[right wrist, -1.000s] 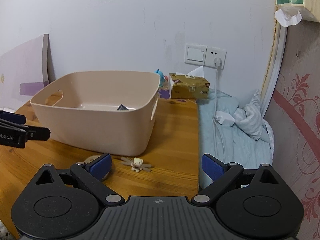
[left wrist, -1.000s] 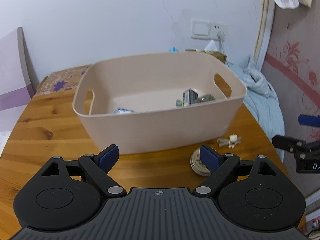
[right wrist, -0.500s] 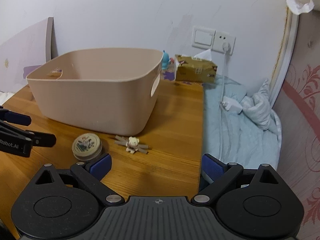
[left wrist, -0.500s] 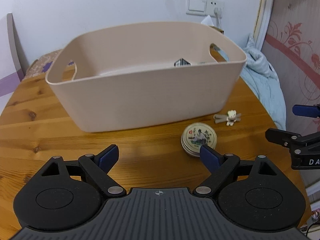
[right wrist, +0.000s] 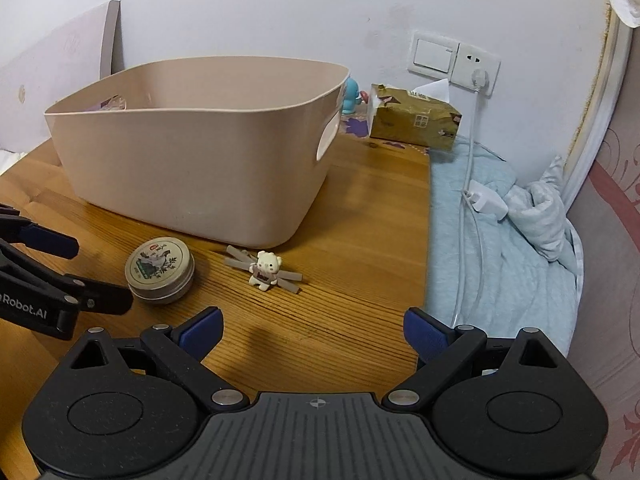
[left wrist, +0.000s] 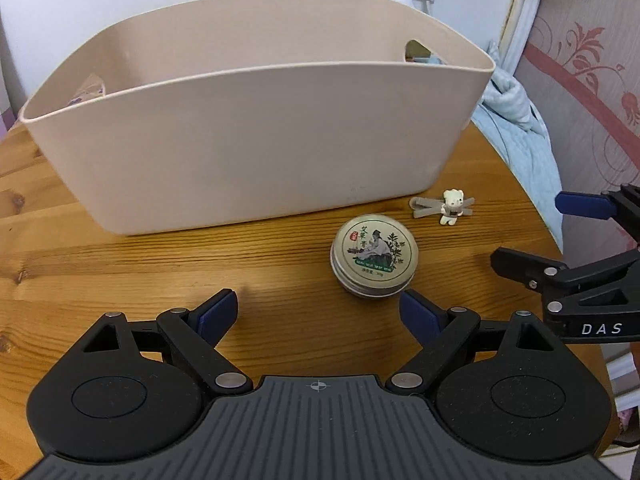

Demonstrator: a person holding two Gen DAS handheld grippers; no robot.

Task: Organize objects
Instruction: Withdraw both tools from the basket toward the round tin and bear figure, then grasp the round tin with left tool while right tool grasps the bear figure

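Observation:
A beige plastic basket [left wrist: 256, 128] [right wrist: 192, 168] stands on the wooden table [left wrist: 120, 264] [right wrist: 360, 280]; its inside is hidden from here. In front of it lie a round metal tin [left wrist: 375, 258] [right wrist: 160, 270] with a printed lid and a small white bear hair clip [left wrist: 447, 207] [right wrist: 265, 268]. My left gripper [left wrist: 320, 314] hangs open low over the table, the tin just ahead of its right finger. My right gripper [right wrist: 314, 328] is open too, nothing between its fingers, with the bear clip a little ahead of it on the left. Each gripper shows at the edge of the other's view.
The table's right edge meets a bed with a light blue blanket [right wrist: 500, 240] and a white charger and cable [right wrist: 486, 202]. A tissue box [right wrist: 412, 122] and a small blue toy [right wrist: 352, 94] sit behind the basket. A wall with a socket [right wrist: 476, 68] is beyond.
Both grippers have sunk toward the table and tipped further down. The basket's contents have dropped out of sight behind its wall; the tin and bear clip look nearer. Both stay open.

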